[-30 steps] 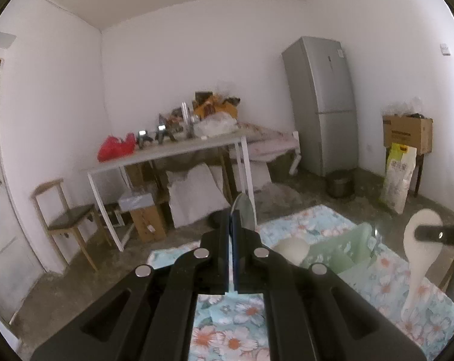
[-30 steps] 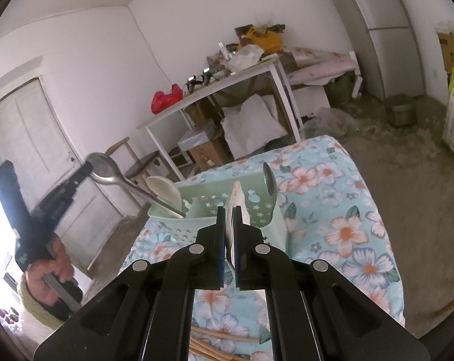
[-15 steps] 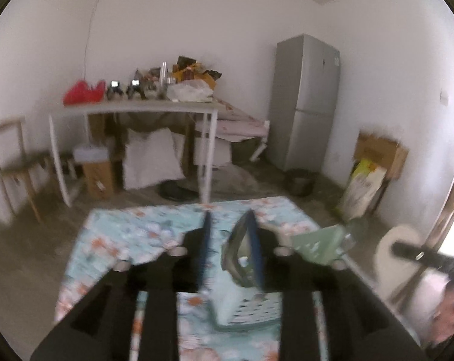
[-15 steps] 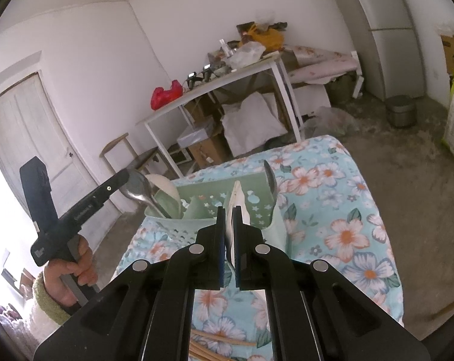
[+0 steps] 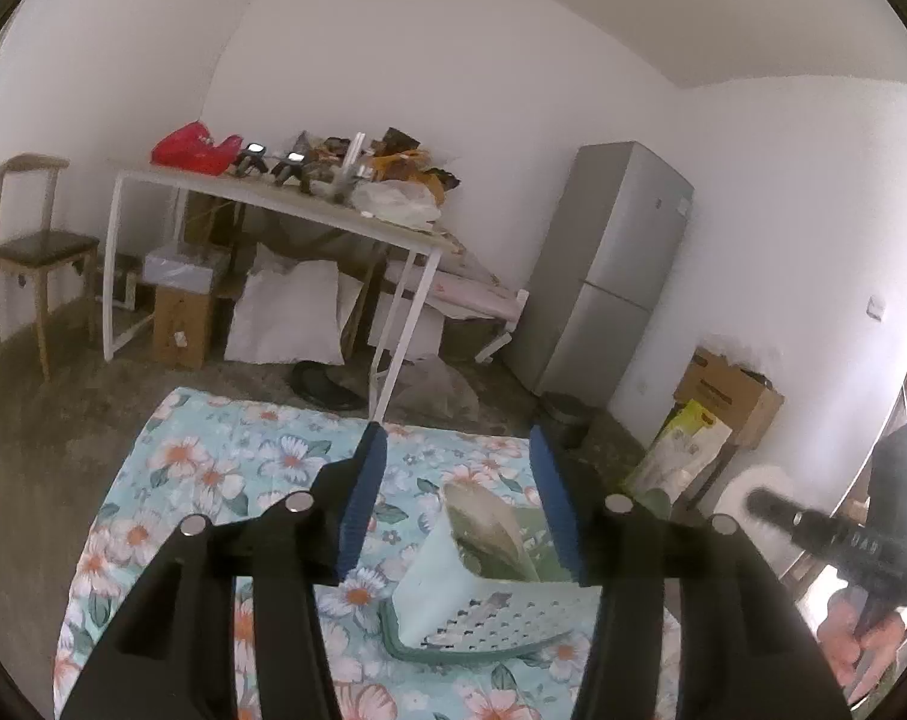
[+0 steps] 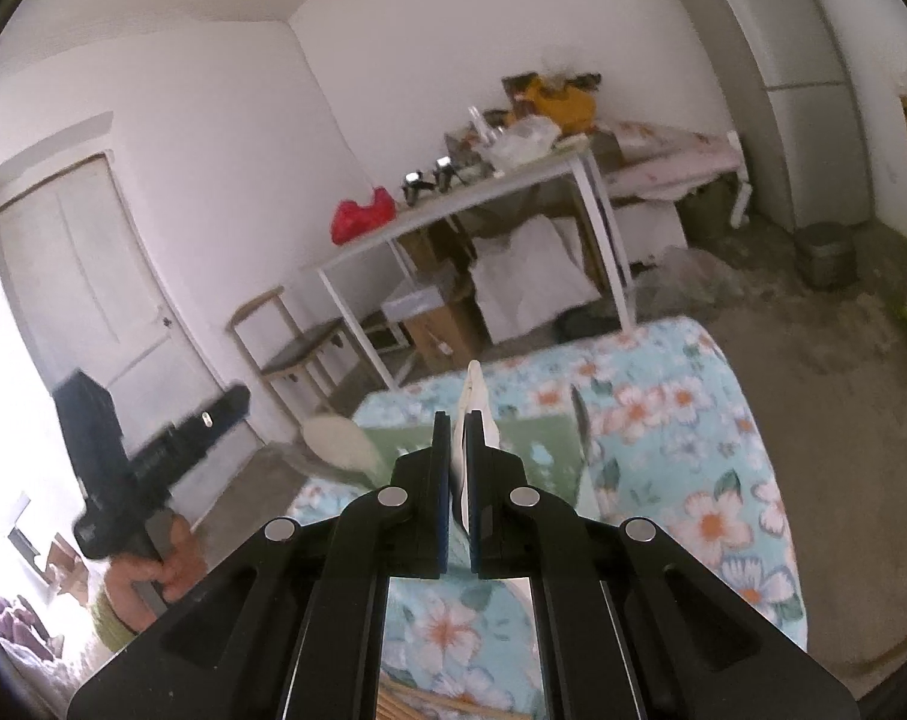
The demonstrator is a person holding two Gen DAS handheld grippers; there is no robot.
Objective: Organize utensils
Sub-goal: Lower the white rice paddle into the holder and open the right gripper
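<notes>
A pale green utensil basket stands on the floral tablecloth. My left gripper is open above the basket, with a metal spoon bowl sticking up from the basket between the fingers. My right gripper is shut on a white spoon, held edge-on above the same basket. A white spoon and a metal utensil stand in it. The right gripper also shows at the left wrist view's right edge.
Wooden chopsticks lie on the cloth near my right gripper. Beyond the table are a cluttered white desk, a wooden chair, a grey fridge and cardboard boxes on the floor.
My left gripper has opened and let go of the metal spoon, which now stands in the basket. My right gripper has risen slightly, still holding the white spoon.
</notes>
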